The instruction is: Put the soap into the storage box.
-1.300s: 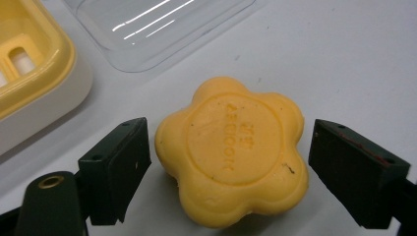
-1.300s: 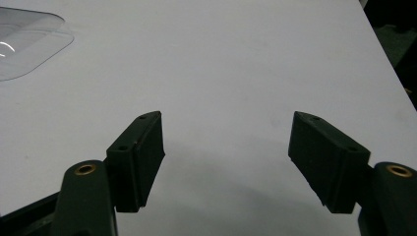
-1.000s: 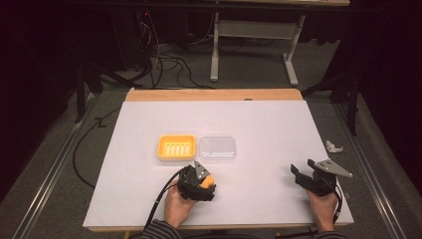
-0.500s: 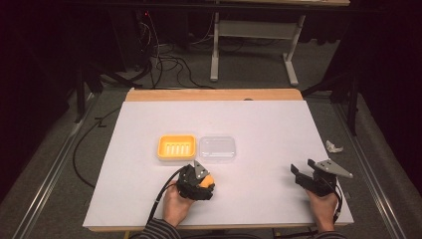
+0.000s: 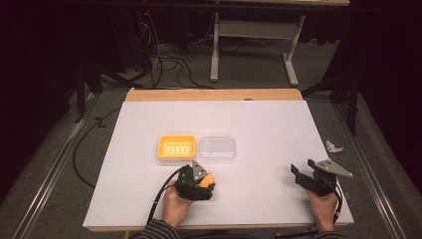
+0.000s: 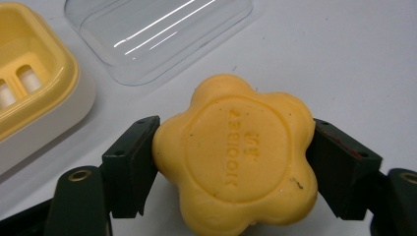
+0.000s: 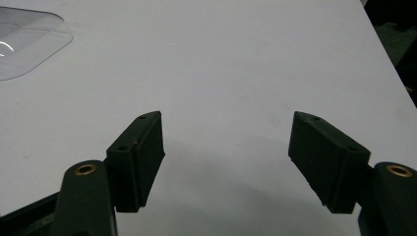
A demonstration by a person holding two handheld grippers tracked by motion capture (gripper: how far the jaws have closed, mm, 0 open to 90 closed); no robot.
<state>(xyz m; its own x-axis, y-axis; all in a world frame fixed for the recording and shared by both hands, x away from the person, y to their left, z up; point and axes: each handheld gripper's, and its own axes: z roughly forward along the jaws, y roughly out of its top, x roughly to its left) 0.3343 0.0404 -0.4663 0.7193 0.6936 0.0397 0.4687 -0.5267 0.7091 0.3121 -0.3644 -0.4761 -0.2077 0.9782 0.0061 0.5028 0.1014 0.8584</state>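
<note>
Now: soap dish [image 5: 176,147] holds nothing; soap [image 6: 236,155] clamped in left gripper [image 6: 235,162].

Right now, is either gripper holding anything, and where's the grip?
The left gripper holds the yellow soap, jaws pressed against its two opposite side edges. The right gripper is open, nothing between its jaws.

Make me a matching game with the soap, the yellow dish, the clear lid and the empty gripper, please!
Things:
1. soap
2. dish
3. lid
4. right gripper

States:
A. see-through, lying right of the dish
B. open, holding nothing
C. flower-shaped, squeezed between the left gripper's jaws
D. yellow with slots in its floor

Pairs: 1-C, 2-D, 3-A, 4-B
</note>
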